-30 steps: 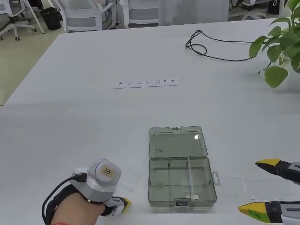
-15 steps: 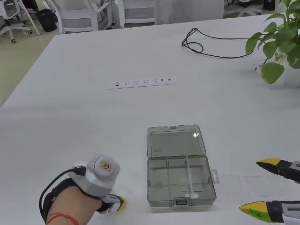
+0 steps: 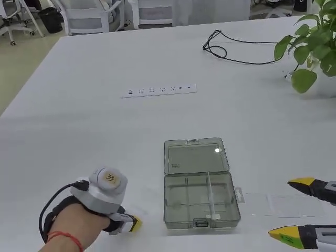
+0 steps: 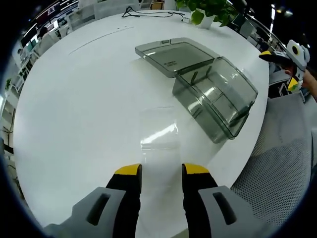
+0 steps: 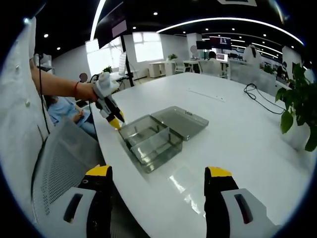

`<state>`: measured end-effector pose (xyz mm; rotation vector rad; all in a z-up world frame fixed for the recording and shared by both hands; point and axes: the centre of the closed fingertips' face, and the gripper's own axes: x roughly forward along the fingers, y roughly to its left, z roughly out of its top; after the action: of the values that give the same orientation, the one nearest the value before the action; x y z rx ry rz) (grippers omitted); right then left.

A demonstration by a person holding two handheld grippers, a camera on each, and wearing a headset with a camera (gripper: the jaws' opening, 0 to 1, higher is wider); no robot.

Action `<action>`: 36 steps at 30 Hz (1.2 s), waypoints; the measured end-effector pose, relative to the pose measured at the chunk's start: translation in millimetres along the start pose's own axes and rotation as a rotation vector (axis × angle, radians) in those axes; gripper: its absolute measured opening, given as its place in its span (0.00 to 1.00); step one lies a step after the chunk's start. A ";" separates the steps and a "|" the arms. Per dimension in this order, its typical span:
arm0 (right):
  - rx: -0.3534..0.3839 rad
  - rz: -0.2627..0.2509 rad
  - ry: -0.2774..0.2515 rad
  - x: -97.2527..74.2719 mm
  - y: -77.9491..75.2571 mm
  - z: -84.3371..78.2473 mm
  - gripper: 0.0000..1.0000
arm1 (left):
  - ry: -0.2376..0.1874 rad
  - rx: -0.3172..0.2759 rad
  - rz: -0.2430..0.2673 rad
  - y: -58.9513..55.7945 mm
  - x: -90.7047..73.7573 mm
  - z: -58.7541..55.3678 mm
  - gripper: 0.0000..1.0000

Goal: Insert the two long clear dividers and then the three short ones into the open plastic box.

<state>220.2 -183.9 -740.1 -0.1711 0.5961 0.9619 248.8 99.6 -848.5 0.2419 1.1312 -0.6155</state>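
Observation:
The smoky clear plastic box [image 3: 199, 202] lies near the table's front edge with its lid [image 3: 195, 156] folded open behind it. One long clear divider [image 3: 209, 191] stands inside it. My left gripper [image 4: 161, 171] is open a little and holds nothing; a clear divider piece [image 4: 158, 129] lies flat on the table just ahead of it, left of the box [image 4: 218, 96]. My right gripper [image 3: 293, 209] is wide open to the right of the box, over faint clear dividers [image 3: 294, 205] on the table. The right gripper view shows the box [image 5: 151, 139] and the left gripper [image 5: 111, 116] beyond it.
A white power strip [image 3: 160, 90] lies mid-table, with a black cable [image 3: 231, 52] at the far right and a green plant [image 3: 312, 42] at the right edge. White office chairs stand beyond the table. A mesh chair [image 4: 277, 168] sits by the near table edge.
My left hand has drifted slightly left and away from the box. The right gripper has stayed put. The head camera has shifted a little.

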 end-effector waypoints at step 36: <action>0.083 0.019 -0.058 15.8 31.3 77.8 0.70 | -0.440 -0.241 -0.179 -45.4 -70.3 62.3 0.30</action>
<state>232.8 -124.0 -680.5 -0.0632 0.5842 0.9561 250.9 56.6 -753.5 -0.1979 0.7938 -0.6452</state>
